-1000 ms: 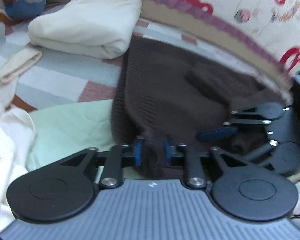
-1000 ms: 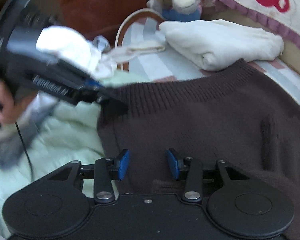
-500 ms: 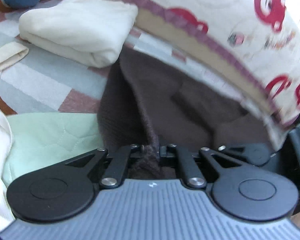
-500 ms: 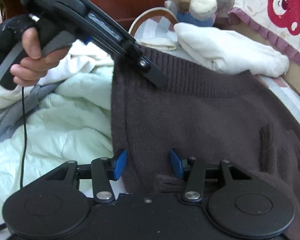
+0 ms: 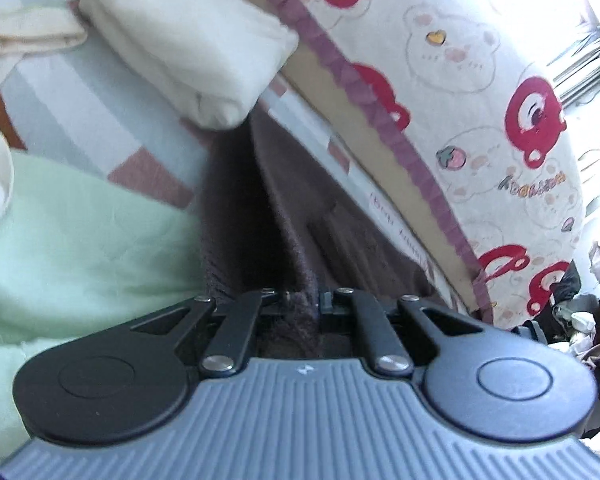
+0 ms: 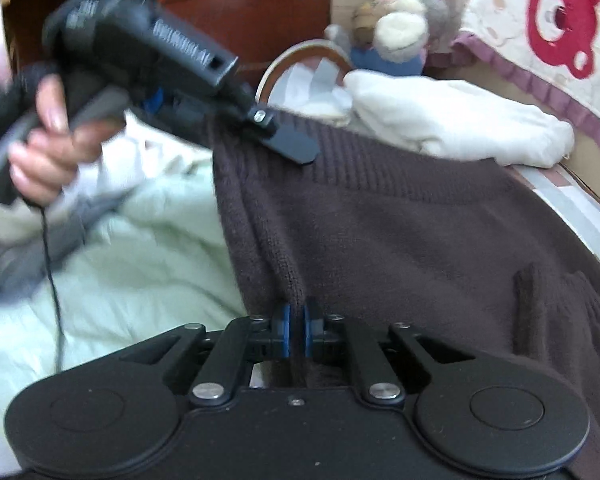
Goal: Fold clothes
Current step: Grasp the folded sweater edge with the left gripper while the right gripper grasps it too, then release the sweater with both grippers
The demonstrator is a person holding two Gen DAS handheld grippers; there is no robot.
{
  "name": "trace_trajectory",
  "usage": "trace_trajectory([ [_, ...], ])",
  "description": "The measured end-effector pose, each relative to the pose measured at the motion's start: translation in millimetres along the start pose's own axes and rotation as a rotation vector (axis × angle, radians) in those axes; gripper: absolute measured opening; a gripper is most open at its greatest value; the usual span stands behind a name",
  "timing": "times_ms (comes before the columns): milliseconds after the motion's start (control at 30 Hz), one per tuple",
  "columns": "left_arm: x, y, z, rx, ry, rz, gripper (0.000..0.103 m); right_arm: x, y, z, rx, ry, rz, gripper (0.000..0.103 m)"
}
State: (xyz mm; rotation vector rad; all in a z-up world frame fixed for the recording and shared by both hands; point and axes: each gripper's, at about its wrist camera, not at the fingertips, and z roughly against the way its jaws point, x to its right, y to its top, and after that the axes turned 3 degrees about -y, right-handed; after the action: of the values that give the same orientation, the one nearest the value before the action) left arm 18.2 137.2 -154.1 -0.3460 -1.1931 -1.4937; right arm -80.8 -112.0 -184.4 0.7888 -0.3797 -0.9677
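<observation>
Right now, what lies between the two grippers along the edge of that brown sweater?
Only the brown sweater itself: in the right wrist view its side edge runs taut from the right gripper up to the left gripper, both pinching it.

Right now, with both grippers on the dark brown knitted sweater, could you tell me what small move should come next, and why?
Probably lift both grippers together and carry the pinched edge across. The left gripper and right gripper are each shut on the dark brown knitted sweater's side edge, the rest lying flat.
</observation>
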Motion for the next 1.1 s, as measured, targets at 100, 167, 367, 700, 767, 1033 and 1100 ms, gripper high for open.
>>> trace_trajectory([
  [100, 0, 6, 7, 0.034, -0.012, -0.012, 0.005, 8, 5, 16, 0.021, 0.063, -0.046, 0.008],
  [167, 2, 7, 11, 0.044, -0.022, -0.034, 0.005, 18, 5, 22, 0.027, 0.113, -0.092, 0.008],
  [367, -2, -11, 51, 0.157, -0.075, -0.048, 0.005, 30, 2, 26, 0.014, 0.346, -0.221, 0.009],
  [700, -4, -40, 37, -0.061, 0.344, -0.124, 0.006, 16, -18, -7, -0.165, 0.384, -0.229, 0.009],
  [767, -2, -37, 24, -0.112, 0.421, -0.177, 0.006, 14, -19, -9, -0.193, 0.36, -0.22, 0.009],
  [1033, 19, 6, 39, -0.003, 0.439, -0.186, 0.019, 90, -19, 73, -0.001, 0.271, -0.39, 0.033],
  [1100, 23, 17, 34, 0.015, 0.427, -0.2, 0.032, 132, -30, 108, 0.05, 0.111, -0.431, 0.034],
])
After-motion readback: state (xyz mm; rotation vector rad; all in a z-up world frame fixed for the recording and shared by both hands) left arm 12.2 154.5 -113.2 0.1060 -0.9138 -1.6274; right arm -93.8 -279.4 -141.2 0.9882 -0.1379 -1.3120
